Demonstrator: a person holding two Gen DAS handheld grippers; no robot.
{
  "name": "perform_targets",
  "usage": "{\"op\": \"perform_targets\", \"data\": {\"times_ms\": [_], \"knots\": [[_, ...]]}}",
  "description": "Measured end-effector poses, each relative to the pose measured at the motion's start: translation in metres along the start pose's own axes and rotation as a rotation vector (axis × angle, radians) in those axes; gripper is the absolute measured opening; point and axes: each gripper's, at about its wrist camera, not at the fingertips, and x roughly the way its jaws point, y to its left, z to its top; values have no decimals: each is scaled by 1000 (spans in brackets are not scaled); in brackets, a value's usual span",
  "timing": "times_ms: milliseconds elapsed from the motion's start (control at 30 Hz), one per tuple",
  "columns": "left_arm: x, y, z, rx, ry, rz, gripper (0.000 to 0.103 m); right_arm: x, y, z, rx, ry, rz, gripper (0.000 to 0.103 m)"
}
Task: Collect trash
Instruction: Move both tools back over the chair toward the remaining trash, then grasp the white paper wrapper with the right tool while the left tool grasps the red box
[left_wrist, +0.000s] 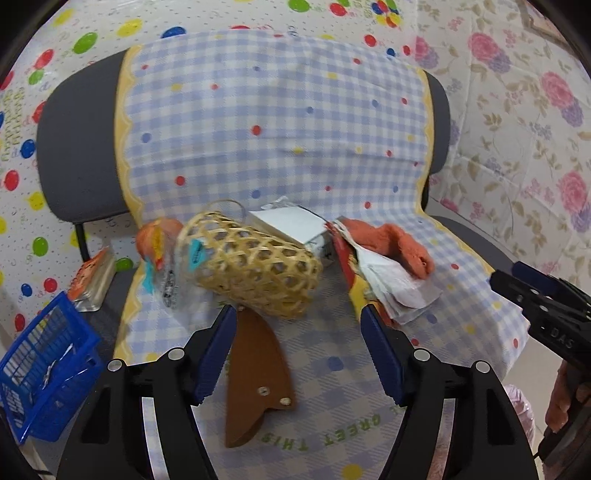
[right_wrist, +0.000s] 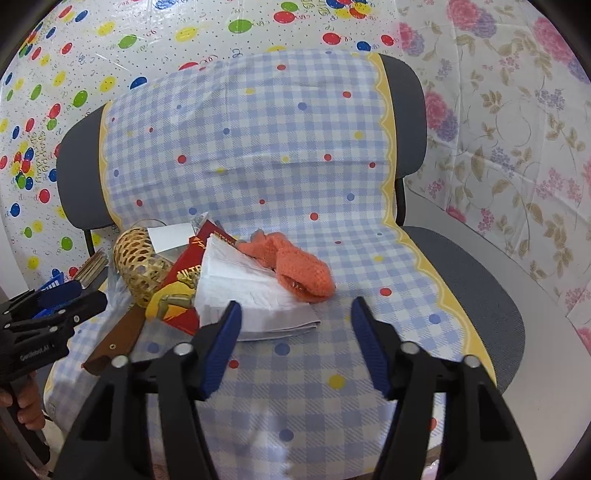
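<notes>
Brown sheath (left_wrist: 255, 373) lies flat beside tipped wicker basket (left_wrist: 255, 266), crumpled papers (left_wrist: 391, 284)

A grey office chair (right_wrist: 476, 266) carries a blue-and-white checked cloth (right_wrist: 258, 147) with coloured dots and a yellow scalloped border, draped over backrest and seat. Behind it hangs a plastic sheet printed with bright balloons (left_wrist: 85, 40), and beside that another with pink and purple flowers (right_wrist: 517, 122). On the seat a woven bamboo basket (left_wrist: 255, 266) lies on its side, a brown leather sheath (left_wrist: 255, 373) just below it. An orange knitted glove (right_wrist: 295, 266) lies near the middle
</notes>
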Motion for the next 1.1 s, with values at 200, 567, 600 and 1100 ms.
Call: {"op": "perform_targets", "data": {"times_ms": [200, 567, 600, 1100], "knots": [[19, -22, 3, 19, 23, -57, 66, -3, -16, -5, 21, -9, -33, 45], [71, -37, 7, -58, 133, -165, 32, -10, -34, -18, 48, 20, -30, 30], [74, -36, 7, -74, 143, -178, 21, -11, -34, -18, 48, 19, -27, 30], [-7, -25, 20, 62, -80, -51, 1, 2, 15, -21, -81, 54, 78, 57]]}}
